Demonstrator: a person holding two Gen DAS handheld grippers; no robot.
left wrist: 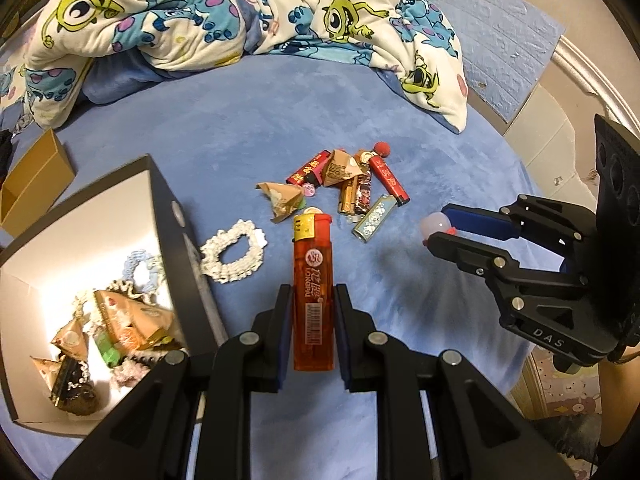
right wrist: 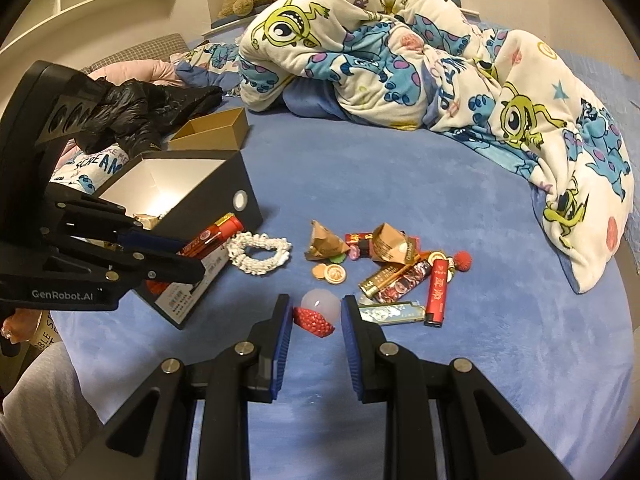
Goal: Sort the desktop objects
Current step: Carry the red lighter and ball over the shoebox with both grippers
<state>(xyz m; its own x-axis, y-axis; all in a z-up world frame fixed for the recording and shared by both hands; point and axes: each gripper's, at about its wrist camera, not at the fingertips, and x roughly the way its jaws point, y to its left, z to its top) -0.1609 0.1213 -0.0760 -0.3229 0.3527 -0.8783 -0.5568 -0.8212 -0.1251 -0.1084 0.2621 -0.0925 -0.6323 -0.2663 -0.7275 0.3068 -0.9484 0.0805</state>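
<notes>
Clamped between the pads of the left gripper (left wrist: 310,312), an orange lighter (left wrist: 313,292) is standing upright along the fingers, its metal cap pointing away from the camera. The right gripper (right wrist: 316,320) is pinching a small hair tie charm (right wrist: 320,310), a pale translucent bead with a red beaded piece beside it; the pads are bearing on its sides near the fingertips. Both loads are hanging above the blue bedsheet (left wrist: 400,128).

An open black box (left wrist: 172,216) is sitting to the left, already holding triangular snack packets and scrunchies. A smaller brown box (right wrist: 216,130) is standing empty beyond it. A white scrunchie (left wrist: 233,254) is lying just beside the black box wall. The unsorted pile (right wrist: 400,276) of lighters, coins and wrappers is remaining near the middle of the sheet.

Risks from this position, as judged:
- The charm is being gripped at the fingertips on a rounded surface; any jolt or tilt may be enough to roll it out onto the sheet.
- The lighter body is smooth plastic; a slack grip may let it slide downward.
- The two grippers are working near each other, so crossing paths toward the boxes may cause a collision.
- Which box takes lighters cannot be told; a wrong drop would be mixing categories.
</notes>
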